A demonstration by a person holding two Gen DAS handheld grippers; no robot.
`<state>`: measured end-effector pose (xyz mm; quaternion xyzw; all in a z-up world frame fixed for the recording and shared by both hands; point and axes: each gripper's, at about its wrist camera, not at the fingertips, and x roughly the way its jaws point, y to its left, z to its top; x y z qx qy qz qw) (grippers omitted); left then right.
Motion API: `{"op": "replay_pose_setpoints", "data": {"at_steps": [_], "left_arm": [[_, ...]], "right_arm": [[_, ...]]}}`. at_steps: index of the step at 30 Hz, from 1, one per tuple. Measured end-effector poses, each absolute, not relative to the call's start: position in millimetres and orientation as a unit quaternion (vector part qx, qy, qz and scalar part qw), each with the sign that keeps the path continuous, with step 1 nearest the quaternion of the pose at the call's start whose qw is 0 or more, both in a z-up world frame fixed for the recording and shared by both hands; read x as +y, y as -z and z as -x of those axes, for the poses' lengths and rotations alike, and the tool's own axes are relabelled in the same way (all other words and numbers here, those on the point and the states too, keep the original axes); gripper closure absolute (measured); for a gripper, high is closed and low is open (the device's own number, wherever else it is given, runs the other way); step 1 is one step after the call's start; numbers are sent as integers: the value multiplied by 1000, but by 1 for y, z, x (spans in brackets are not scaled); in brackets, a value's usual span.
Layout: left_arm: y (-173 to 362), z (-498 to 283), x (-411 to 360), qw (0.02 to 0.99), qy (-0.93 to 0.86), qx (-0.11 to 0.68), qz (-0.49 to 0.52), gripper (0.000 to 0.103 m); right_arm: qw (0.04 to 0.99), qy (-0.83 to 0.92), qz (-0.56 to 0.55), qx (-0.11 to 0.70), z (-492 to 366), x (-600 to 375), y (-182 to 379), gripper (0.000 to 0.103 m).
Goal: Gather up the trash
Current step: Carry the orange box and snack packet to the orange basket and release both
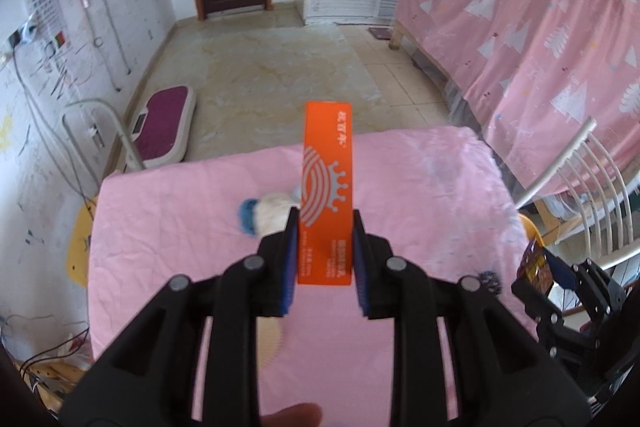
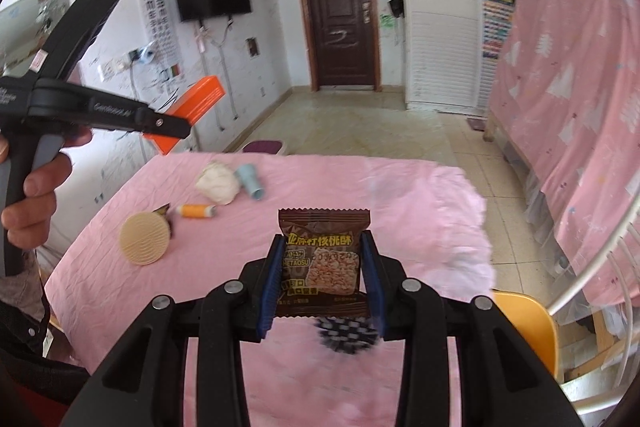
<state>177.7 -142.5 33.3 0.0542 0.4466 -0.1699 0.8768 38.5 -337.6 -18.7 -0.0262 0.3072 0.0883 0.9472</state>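
Observation:
My left gripper (image 1: 325,223) is shut on a tall orange box (image 1: 327,183) and holds it upright above the pink-covered table (image 1: 420,195). The box also shows in the right wrist view (image 2: 200,103), raised at the left. My right gripper (image 2: 323,247) is shut on a brown snack packet (image 2: 325,259) above the table's near part (image 2: 420,227). The right gripper with the packet shows at the right edge of the left wrist view (image 1: 538,263).
On the table lie a crumpled white tissue (image 2: 218,183), a pale blue cup on its side (image 2: 250,181), an orange thread spool (image 2: 196,211), a round beige lid (image 2: 145,238) and a dark patterned thing (image 2: 348,337). A yellow chair (image 2: 528,323) stands at the right.

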Motion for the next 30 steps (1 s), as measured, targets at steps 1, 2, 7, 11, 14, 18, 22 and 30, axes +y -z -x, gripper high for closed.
{"op": "replay_pose_setpoints", "data": {"at_steps": [1,2,7,11,14,18,22,30], "left_arm": [[-35,-175,-151,876,176,445,-58,81],[-36,-172,-158,876,180,443,-61,81],[-39,-157,-202,871,209,437,-82,81],[-36,-147,-234,864,233,435,-99,81],[-34,-139,-263,857,252,435,-113,81],[-31,-129,-298,848,273,436,-130,81],[-25,-118,-334,836,296,437,-149,80],[-6,-108,-393,810,329,454,-172,80]], "right_arm": [[948,-84,23,305,-39,-343,17,76],[950,-77,19,301,-35,-352,15,76],[955,-46,-3,293,-25,-389,12,76],[958,-19,-19,286,-13,-424,13,76],[958,2,-31,284,-5,-447,15,76],[957,27,-47,283,6,-480,22,76],[954,43,-64,291,11,-506,32,76],[947,58,-92,301,14,-539,51,76]]}}
